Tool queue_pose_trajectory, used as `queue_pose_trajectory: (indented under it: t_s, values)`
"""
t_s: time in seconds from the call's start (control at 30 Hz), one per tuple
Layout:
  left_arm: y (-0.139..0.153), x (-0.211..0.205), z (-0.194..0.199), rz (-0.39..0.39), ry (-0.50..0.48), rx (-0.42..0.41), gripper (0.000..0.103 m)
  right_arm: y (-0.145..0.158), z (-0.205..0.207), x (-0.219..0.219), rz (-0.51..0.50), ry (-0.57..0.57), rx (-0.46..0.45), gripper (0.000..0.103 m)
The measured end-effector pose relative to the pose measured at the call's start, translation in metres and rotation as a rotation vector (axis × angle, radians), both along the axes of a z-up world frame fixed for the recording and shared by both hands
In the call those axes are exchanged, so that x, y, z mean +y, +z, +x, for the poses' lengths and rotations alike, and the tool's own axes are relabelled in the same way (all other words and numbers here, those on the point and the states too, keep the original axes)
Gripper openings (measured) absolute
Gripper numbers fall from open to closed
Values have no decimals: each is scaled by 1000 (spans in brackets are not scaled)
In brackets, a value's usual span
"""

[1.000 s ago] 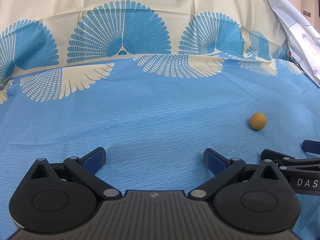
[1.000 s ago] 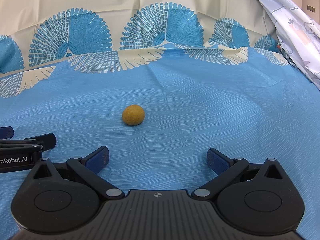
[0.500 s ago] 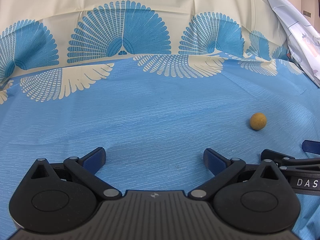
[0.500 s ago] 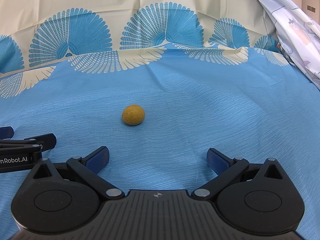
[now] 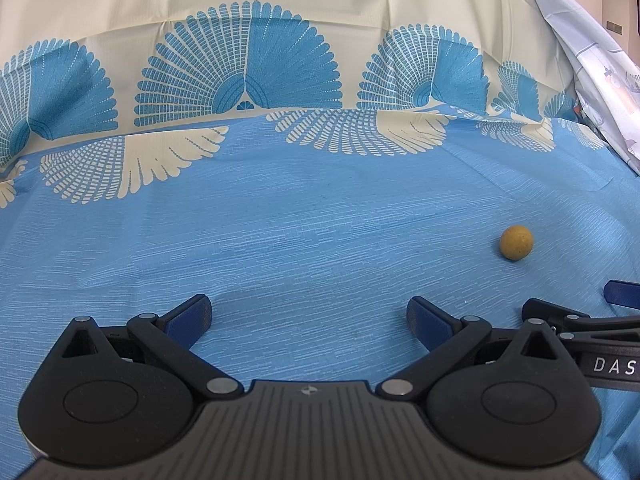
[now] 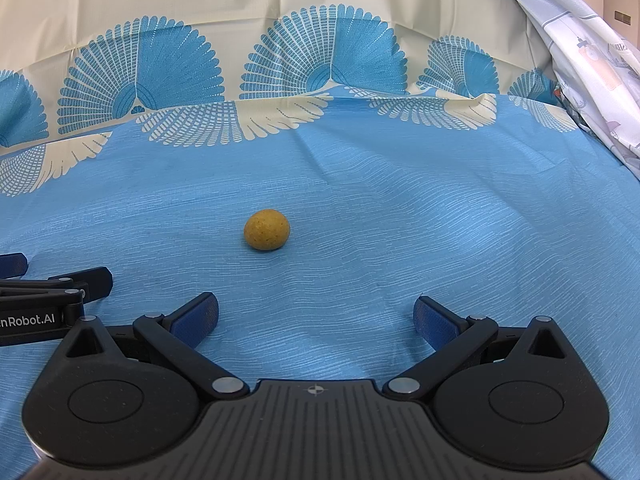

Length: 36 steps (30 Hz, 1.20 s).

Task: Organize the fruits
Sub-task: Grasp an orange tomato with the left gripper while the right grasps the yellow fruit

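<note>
A single small, round, yellow-brown fruit (image 6: 267,234) is seen lying on a blue cloth (image 6: 400,240); it rests alone, with bare fabric all round it. The right claw (image 6: 316,318) is held low over the cloth with its blue-padded fingers (image 6: 196,316) spread wide apart and nothing between them; the fruit lies ahead of it, slightly toward its left finger, and is not touched. The left claw (image 5: 309,316) is likewise held with its fingers apart and empty; from its camera the fruit (image 5: 516,242) is seen far off to the right, well apart from it. The two claws are placed side by side. At the far edge the cloth is printed with cream and blue fan shapes (image 5: 240,76); a pale patterned sheet (image 6: 592,60) hangs at the right.
</note>
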<state>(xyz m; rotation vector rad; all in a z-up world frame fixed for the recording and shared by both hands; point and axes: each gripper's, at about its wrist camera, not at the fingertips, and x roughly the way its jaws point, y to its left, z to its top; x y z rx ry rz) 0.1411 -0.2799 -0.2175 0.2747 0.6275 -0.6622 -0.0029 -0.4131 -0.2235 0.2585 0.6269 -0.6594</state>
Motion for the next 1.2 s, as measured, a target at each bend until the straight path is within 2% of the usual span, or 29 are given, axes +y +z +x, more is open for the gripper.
queue_pose_trajectory:
  t_s: [0.5, 0.6, 0.63, 0.73, 0.83, 0.9, 0.93, 0.97, 1.03, 1.07, 1.13, 1.17, 1.2]
  values:
    - [0, -1, 0, 0, 9, -1, 103, 1, 4, -1, 1, -8, 12, 102]
    - [1, -8, 2, 4, 46, 10, 103, 13, 1, -16, 64, 56, 66, 102]
    - [2, -10, 1, 13, 61, 13, 103, 17, -7, -22, 66, 35, 58, 102]
    - [8, -12, -1, 47, 92, 75, 103, 25, -35, -37, 55, -7, 4, 103]
    - [12, -15, -1, 63, 106, 115, 103, 29, -53, -48, 63, -24, 36, 103]
    - [26, -13, 0, 85, 100, 204, 103, 35, -66, -50, 67, -24, 23, 103]
    - [38, -8, -4, 71, 105, 228, 103, 38, -72, -49, 64, -17, 8, 103]
    - [51, -1, -12, 38, 101, 210, 103, 41, -77, -48, 60, -3, -8, 103]
    - [77, 5, -37, 11, 35, 134, 103, 46, -81, -49, 58, 28, -26, 103]
    - [82, 2, -48, 22, -14, 126, 103, 47, -80, -52, 61, 45, -33, 103]
    - [78, -13, -68, 93, -134, 140, 103, 47, -71, -60, 69, 90, -27, 102]
    - [70, -21, -74, 132, -186, 121, 103, 45, -65, -66, 79, 114, -17, 102]
    - [60, -30, -79, 179, -205, 106, 103, 43, -59, -74, 94, 142, -8, 102]
